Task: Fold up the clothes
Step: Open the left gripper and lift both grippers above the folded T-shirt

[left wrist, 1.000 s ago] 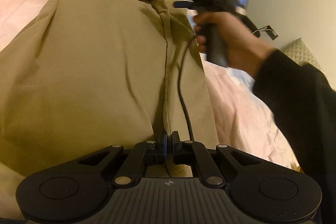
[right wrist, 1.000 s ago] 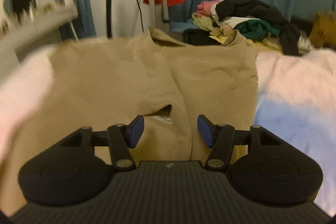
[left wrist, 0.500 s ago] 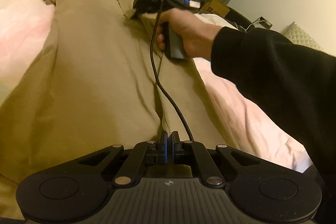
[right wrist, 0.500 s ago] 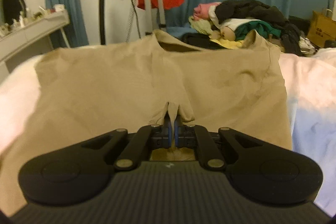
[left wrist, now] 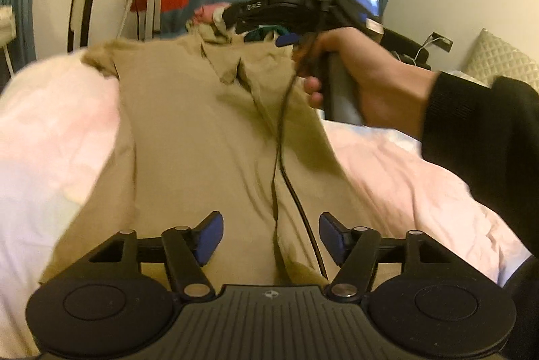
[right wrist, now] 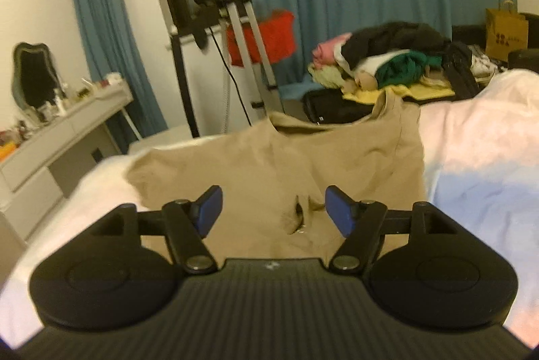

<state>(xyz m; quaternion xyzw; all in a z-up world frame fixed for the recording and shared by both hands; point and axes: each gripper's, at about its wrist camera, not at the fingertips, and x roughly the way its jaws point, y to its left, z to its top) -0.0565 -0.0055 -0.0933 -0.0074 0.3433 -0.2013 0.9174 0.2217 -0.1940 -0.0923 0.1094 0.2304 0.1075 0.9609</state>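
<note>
A tan shirt [left wrist: 209,137] lies spread on the pale pink bedding [left wrist: 57,137], collar at the far end. My left gripper [left wrist: 269,237] is open just above the shirt's near part, over its central seam. In the left wrist view, the right gripper [left wrist: 286,38], held in a hand, hovers over the shirt's collar end, with its cable trailing across the cloth. In the right wrist view, my right gripper [right wrist: 273,208] is open and empty above the shirt [right wrist: 353,157], with a small puckered fold between the fingers.
A pile of mixed clothes [right wrist: 387,63] lies beyond the bed. A treadmill frame [right wrist: 232,23], a red cloth [right wrist: 266,36], teal curtains, a white dresser [right wrist: 57,130] with a mirror at left and a paper bag [right wrist: 505,33] at right surround the bed.
Both grippers were shut on folds of the shirt half a second ago; both have opened and let go. The shirt has dropped flat, and both grippers have lifted slightly.
</note>
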